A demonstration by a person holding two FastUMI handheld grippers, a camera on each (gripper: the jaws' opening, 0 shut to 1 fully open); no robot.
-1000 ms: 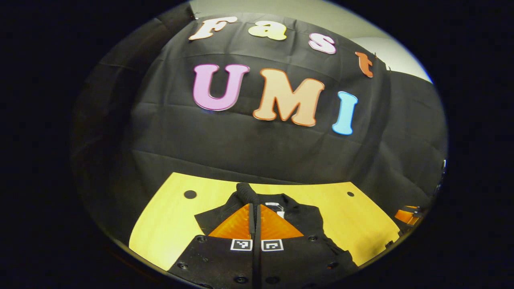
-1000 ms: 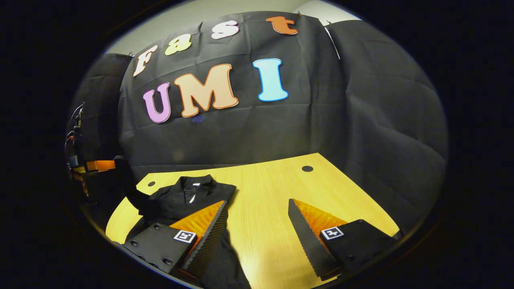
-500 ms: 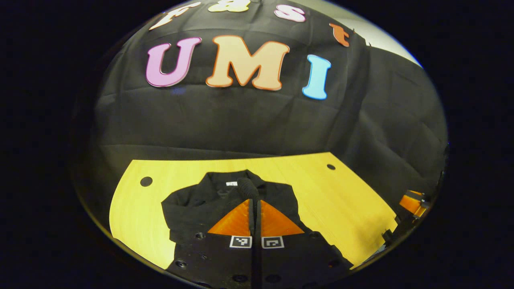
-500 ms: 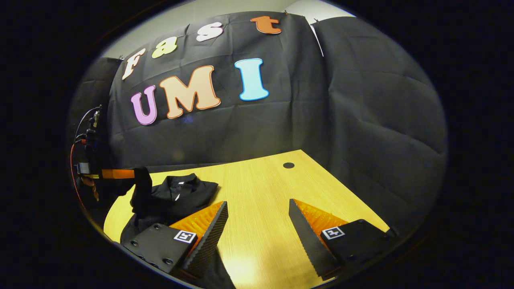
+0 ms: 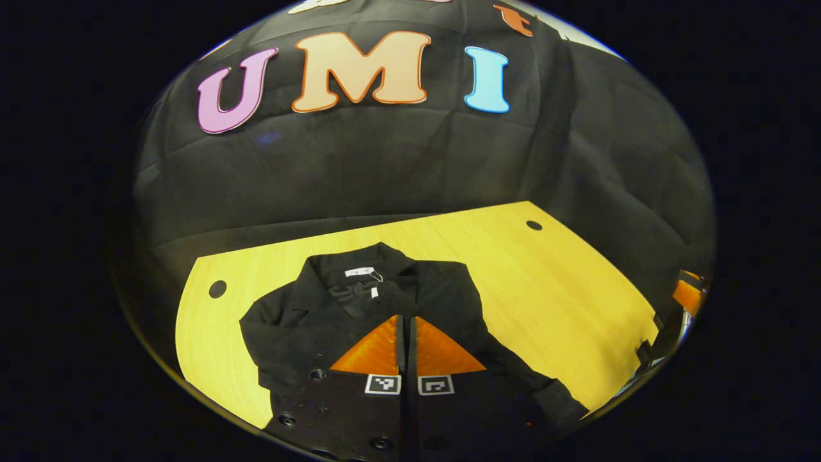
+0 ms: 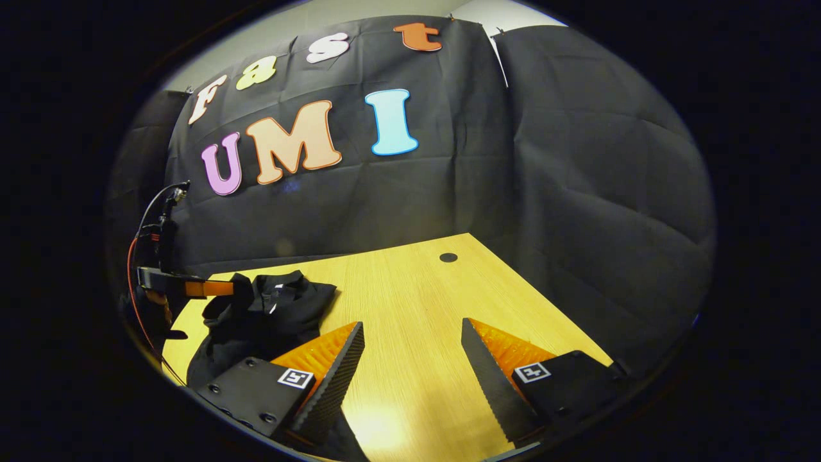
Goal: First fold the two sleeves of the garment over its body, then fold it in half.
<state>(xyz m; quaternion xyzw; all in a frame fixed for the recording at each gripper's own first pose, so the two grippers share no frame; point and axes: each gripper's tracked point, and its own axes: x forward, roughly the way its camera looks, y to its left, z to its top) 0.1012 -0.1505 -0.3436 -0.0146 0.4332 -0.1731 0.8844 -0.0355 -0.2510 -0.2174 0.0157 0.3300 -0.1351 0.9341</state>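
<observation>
Black garment (image 5: 333, 321), soft and rumpled, is laid on a smooth yellow wooden table (image 5: 545, 282). A sleeve fold is pinched by the left gripper (image 5: 405, 321); the right gripper (image 6: 410, 333) is spread wide.

We count one black garment (image 5: 321, 321) beyond our left claw's tips, one wooden table (image 6: 410, 301), two grommet holes (image 5: 217, 289) in it, and two claws (image 6: 410, 350).
</observation>
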